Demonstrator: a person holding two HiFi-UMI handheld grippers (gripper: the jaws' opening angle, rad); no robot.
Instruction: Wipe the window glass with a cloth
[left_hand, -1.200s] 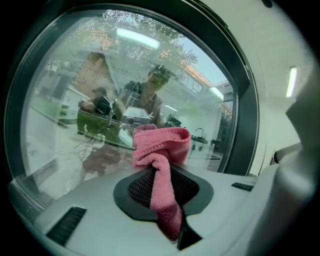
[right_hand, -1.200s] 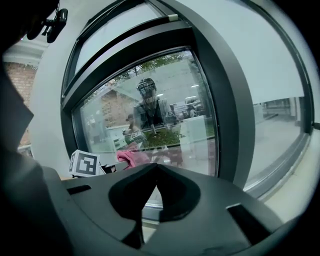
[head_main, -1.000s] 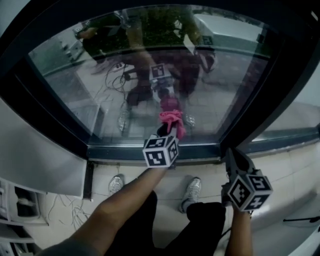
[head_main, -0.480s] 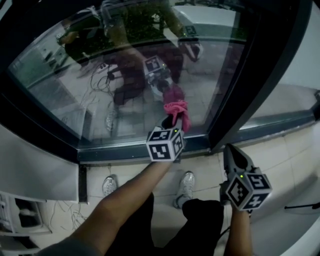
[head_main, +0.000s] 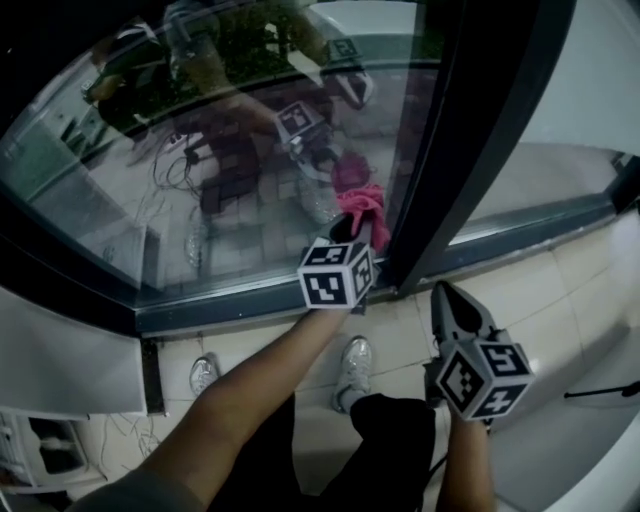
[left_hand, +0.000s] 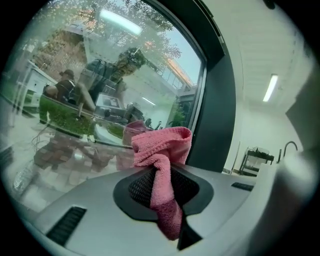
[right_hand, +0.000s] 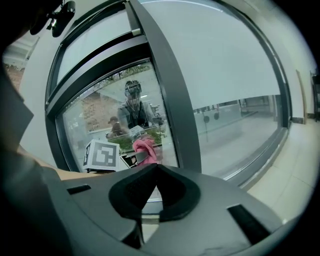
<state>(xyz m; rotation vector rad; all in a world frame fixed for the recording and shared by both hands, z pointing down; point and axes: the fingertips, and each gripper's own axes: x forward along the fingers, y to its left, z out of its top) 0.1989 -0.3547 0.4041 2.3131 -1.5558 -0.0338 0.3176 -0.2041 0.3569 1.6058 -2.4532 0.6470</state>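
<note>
Head view steeply down onto dark-framed window glass, left gripper view close against it, right gripper view farther back, sharing it

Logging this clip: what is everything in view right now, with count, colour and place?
window glass: one large pane, clear with reflections, ahead of the person
window frame post: one, dark, just right of the cloth
cloth: one, pink, in the left gripper, at the glass
floor: light tiles, below the window
shoes: two, light, on the floor under the sill
left gripper: one, jaws shut on the cloth, up at the glass
right gripper: one, jaws together with nothing between them, held low, off the glass
</note>
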